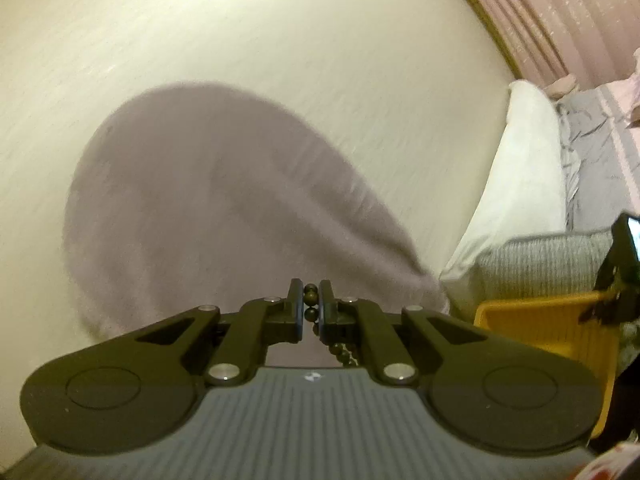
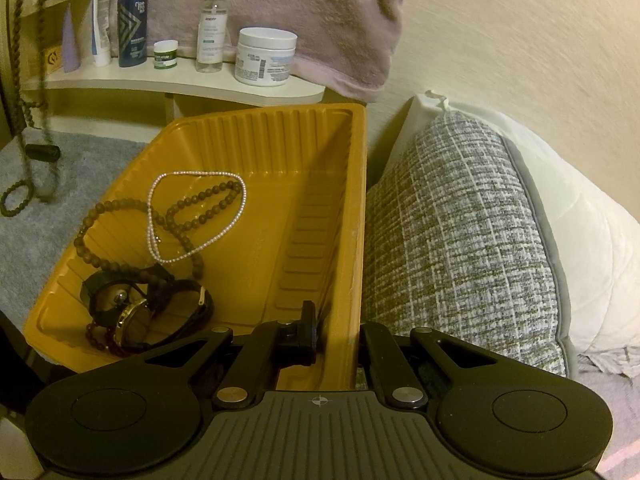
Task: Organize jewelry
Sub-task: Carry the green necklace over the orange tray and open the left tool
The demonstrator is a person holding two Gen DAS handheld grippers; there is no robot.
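My left gripper (image 1: pixel 311 303) is shut on a dark bead necklace (image 1: pixel 311 292), held up in front of a wall; more of its beads hang below the fingers. In the right wrist view the same strand (image 2: pixel 18 80) hangs blurred at the far left, its lower loop over the grey blanket (image 2: pixel 60 208). My right gripper (image 2: pixel 335 332) is shut on the right wall of the yellow tray (image 2: pixel 356 200), one finger (image 2: pixel 308 326) inside it. The tray holds a brown bead necklace (image 2: pixel 192 206), a pearl necklace (image 2: pixel 236 216), watches (image 2: pixel 136 312) and a dark red bead bracelet (image 2: pixel 98 338).
A shelf (image 2: pixel 180 80) behind the tray carries bottles (image 2: pixel 132 20) and jars (image 2: pixel 266 56), with a pinkish towel (image 2: pixel 320 20) hanging above. A grey tweed pillow (image 2: pixel 460 240) and a white pillow (image 2: pixel 592 220) lie right of the tray. The tray's corner (image 1: pixel 540 320) shows at the left view's right.
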